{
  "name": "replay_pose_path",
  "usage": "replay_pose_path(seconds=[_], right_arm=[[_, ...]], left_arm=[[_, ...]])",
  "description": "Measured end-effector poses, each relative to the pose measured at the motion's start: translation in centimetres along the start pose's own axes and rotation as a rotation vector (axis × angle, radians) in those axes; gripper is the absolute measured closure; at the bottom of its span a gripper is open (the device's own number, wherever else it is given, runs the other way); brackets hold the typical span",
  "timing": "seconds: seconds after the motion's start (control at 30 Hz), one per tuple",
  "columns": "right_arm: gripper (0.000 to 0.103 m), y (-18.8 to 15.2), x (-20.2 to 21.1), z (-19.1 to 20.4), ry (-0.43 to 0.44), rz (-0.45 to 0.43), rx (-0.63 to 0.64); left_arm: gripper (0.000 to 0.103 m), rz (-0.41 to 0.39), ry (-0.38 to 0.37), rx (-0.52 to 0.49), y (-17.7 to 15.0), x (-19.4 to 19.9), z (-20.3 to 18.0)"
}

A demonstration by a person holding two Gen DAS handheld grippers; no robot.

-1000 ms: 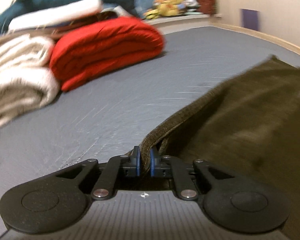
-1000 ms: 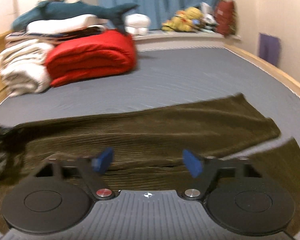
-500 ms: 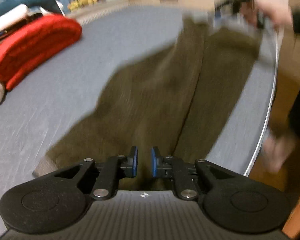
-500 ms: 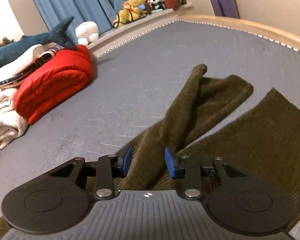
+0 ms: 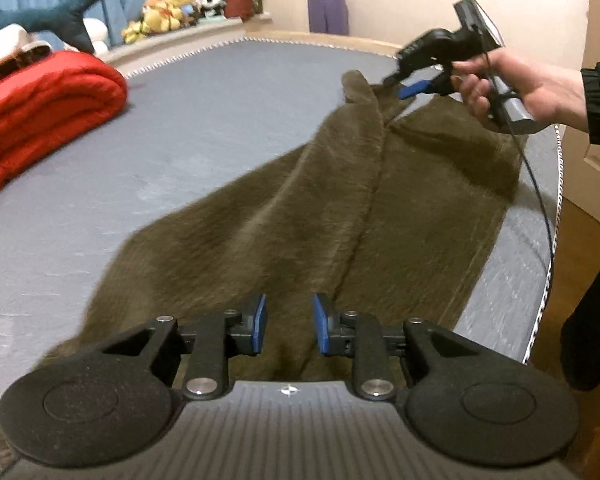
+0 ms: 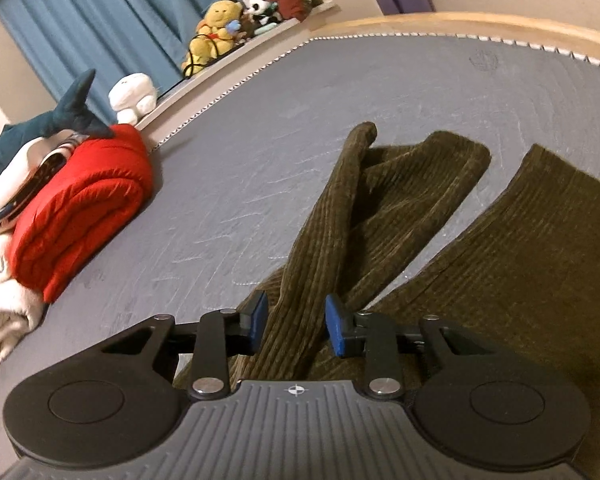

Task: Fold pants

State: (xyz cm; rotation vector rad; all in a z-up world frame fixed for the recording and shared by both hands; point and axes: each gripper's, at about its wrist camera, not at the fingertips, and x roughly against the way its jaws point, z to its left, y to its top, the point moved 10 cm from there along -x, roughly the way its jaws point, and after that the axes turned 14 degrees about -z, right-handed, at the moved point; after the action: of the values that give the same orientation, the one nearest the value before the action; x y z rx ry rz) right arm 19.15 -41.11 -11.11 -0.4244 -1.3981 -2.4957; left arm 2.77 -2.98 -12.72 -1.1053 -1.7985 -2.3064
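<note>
Olive corduroy pants [image 5: 300, 216] lie on the grey mattress [image 5: 180, 128], legs running away from the left wrist camera. My left gripper [image 5: 288, 326] is open a little just above the waist end, holding nothing. My right gripper [image 6: 296, 324] is open, its fingers on either side of a raised fold of one pant leg [image 6: 324, 220]; that leg's end is doubled over [image 6: 416, 176]. The other leg [image 6: 540, 248] lies flat to the right. In the left wrist view the right gripper [image 5: 410, 84] shows at the far leg ends, held by a hand.
A rolled red blanket [image 6: 80, 208] and white towels [image 6: 0, 300] lie at the left of the mattress. A shark plush [image 6: 60, 120] and soft toys [image 6: 220, 32] line the sill. The mattress edge [image 5: 540, 280] and the person's body are at the right.
My left gripper let go of the waistband and its jaws opened a little. My right gripper's jaws opened wider around the fold of the leg.
</note>
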Motion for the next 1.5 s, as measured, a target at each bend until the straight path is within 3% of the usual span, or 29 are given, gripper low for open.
replay_pose_path(seconds=[0.07, 0.2, 0.47, 0.67, 0.8, 0.87, 1.07, 1.27, 1.37, 1.5], right_arm=[[0.067, -0.4, -1.1, 0.2, 0.001, 0.013, 0.003], [0.056, -1.2, -3.3, 0.1, -0.02, 0.031, 0.011], [0.055, -1.2, -6.2, -1.3, -0.08, 0.026, -0.073], [0.057, -1.5, -7.4, -1.6, -0.092, 0.025, -0.055], [0.083, -1.1, -7.2, -1.2, -0.081, 0.013, -0.045], [0.088, -0.5, -6.8, -0.8, -0.073, -0.009, -0.034], [0.09, 2.4, -3.8, 0.6, -0.022, -0.096, -0.015], [0.09, 5.3, 2.1, 0.6, 0.026, -0.146, 0.051], [0.09, 5.8, 5.8, -0.9, 0.02, -0.126, 0.083], [0.091, 4.3, 10.0, -3.1, 0.016, -0.043, 0.189]], left_arm=[[0.073, 0.022, -0.014, 0.014, -0.3, -1.4, -0.6], [0.062, 0.075, -0.04, -0.01, -1.3, -3.8, -1.3], [0.061, 0.129, -0.035, -0.038, -2.8, -5.6, -0.7], [0.061, 0.177, -0.017, -0.037, -4.1, -6.7, 0.4], [0.084, 0.179, -0.004, -0.026, -3.8, -6.8, 0.8], [0.093, 0.172, -0.001, -0.01, -3.4, -6.7, 1.0], [0.095, 0.106, 0.015, -0.036, -1.8, -5.1, 0.7], [0.096, 0.016, -0.008, -0.041, -0.5, -2.3, 0.4], [0.096, -0.016, -0.04, -0.061, -0.6, -0.6, 0.1], [0.096, 0.0, -0.12, -0.097, -2.1, 0.7, -0.4]])
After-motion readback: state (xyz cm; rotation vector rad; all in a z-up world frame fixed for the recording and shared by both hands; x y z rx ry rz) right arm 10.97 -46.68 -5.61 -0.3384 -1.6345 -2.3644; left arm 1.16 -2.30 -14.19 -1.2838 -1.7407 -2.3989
